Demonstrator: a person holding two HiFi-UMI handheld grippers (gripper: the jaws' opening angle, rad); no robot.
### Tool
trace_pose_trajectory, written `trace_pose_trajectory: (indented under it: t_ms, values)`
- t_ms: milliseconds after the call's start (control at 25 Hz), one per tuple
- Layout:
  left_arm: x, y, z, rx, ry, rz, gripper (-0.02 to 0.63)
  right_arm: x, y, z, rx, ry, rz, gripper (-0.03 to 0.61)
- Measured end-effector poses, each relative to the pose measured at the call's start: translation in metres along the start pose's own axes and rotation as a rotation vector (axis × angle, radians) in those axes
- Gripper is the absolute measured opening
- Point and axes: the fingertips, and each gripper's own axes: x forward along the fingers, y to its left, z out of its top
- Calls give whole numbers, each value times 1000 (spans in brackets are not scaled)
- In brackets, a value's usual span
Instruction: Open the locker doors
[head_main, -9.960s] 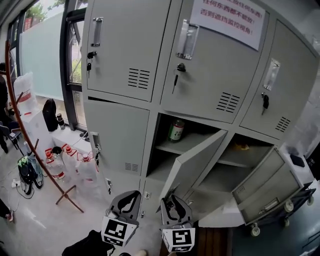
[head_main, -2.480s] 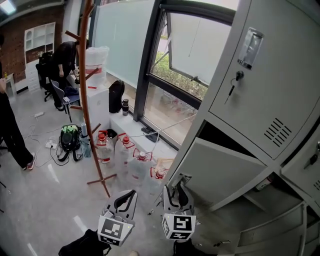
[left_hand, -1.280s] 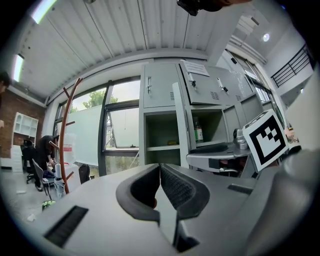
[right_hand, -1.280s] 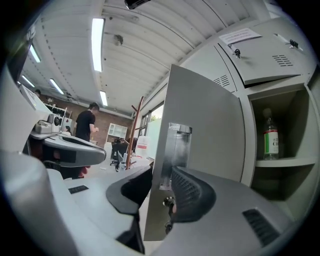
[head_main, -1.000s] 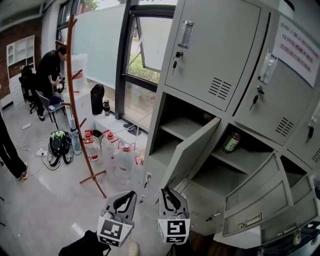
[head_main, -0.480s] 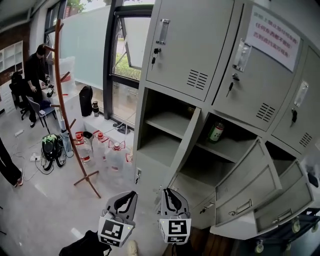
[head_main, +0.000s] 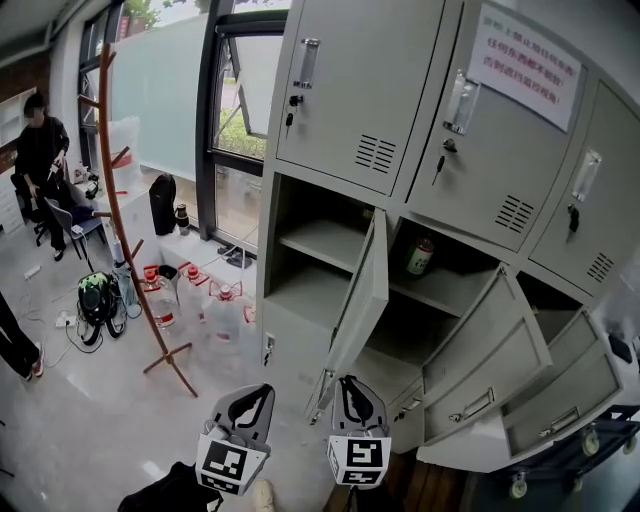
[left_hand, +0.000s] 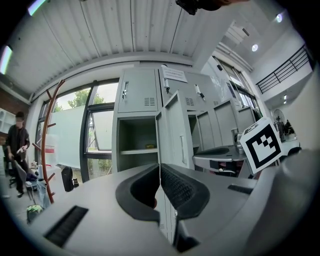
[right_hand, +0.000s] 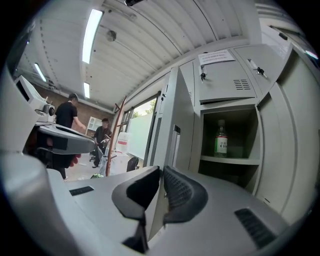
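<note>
A grey locker bank (head_main: 350, 90) fills the head view. Its top-row doors are closed. In the middle row three doors hang open: the left door (head_main: 362, 300), the middle door (head_main: 480, 340) and the right door (head_main: 570, 390). A green bottle (head_main: 420, 256) (right_hand: 221, 140) stands on a shelf inside. My left gripper (head_main: 243, 405) (left_hand: 160, 172) is shut and holds nothing. Just past the left door's lower corner, my right gripper (head_main: 352, 393) (right_hand: 161, 172) is closing, with a thin slit and nothing between its jaws.
A brown coat stand (head_main: 115, 200) rises on the left, with water jugs (head_main: 190, 295) and a backpack (head_main: 95, 297) at its foot below the window. A person (head_main: 40, 150) stands at the far left. The closed bottom-row door (head_main: 290, 340) lies under the open left compartment.
The left door has swung wider, now almost edge-on to me. The head view has shifted so the lockers sit more central. Both grippers stay low in the frame.
</note>
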Motion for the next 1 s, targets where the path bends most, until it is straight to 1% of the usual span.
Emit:
trace_pose_trajectory:
  t_ms: [200,480,520,560,760,1000]
  values:
    - [0,-6,-1,1,5,-6,26,-6,-14,-3,7,2,-30,43]
    - [0,-12,0,6,1,-9,26,-10,-23,-4,6,6,-48,43]
    - [0,-13,1,7,1,-9,26,-12,-24,-3,6,3,-55,38]
    - [-1,-14,2,8,-1,-10,26,-14,-26,-1,6,-3,-63,17]
    - [-7,-21,9,15,-14,-23,26,-36,-32,12,5,-35,-85,16]
    - [-19,-38,19,25,-39,-56,26,-77,-38,19,14,-56,-127,16]
